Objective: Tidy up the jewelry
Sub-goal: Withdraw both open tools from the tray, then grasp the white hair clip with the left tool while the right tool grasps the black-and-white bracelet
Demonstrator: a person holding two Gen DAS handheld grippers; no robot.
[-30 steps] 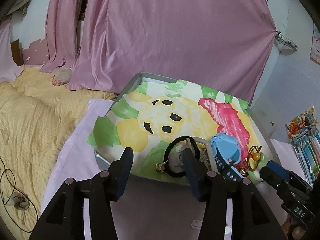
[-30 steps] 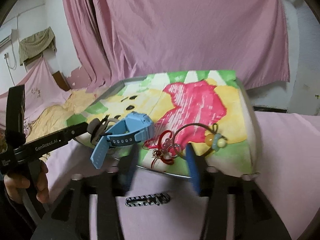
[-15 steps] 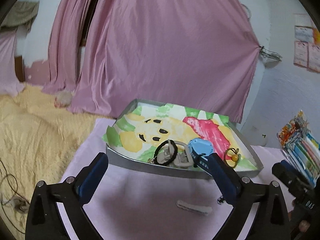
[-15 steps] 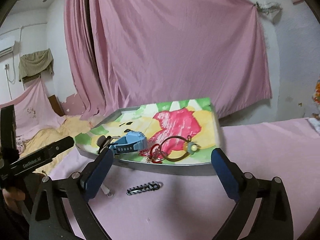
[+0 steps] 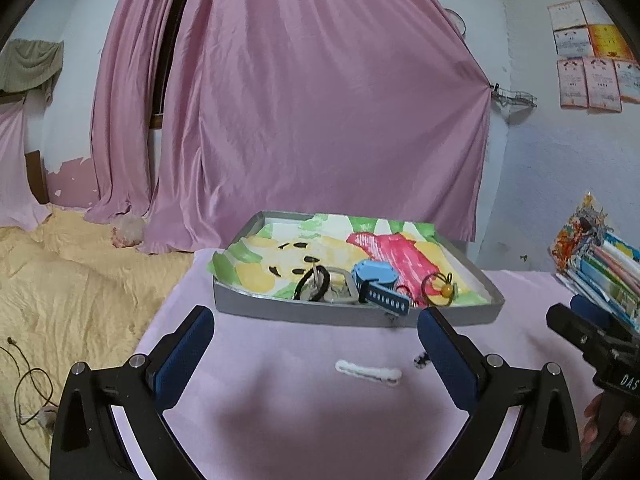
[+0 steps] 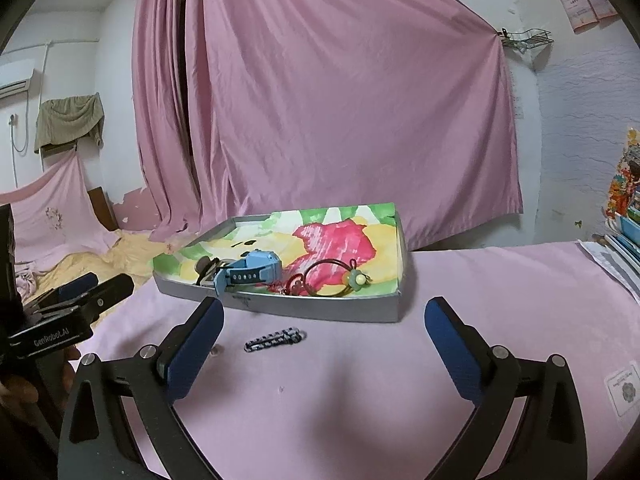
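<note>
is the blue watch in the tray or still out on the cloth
In the tray. The blue watch lies inside the grey tray among the hair ties, its strap hanging over the front rim.

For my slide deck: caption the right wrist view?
Open right gripper above a striped hair clip, before the tray holding a blue watch.

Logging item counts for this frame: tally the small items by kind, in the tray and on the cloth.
Hair ties: 2, black and brown with bead, in the tray
Watches: 1, blue, in tray
Red charms: 1, in tray
Hair clips: 2, white and black-and-white, on the cloth
Total: 6. A metallic item beside the black tie is unclear, not counted.
</note>
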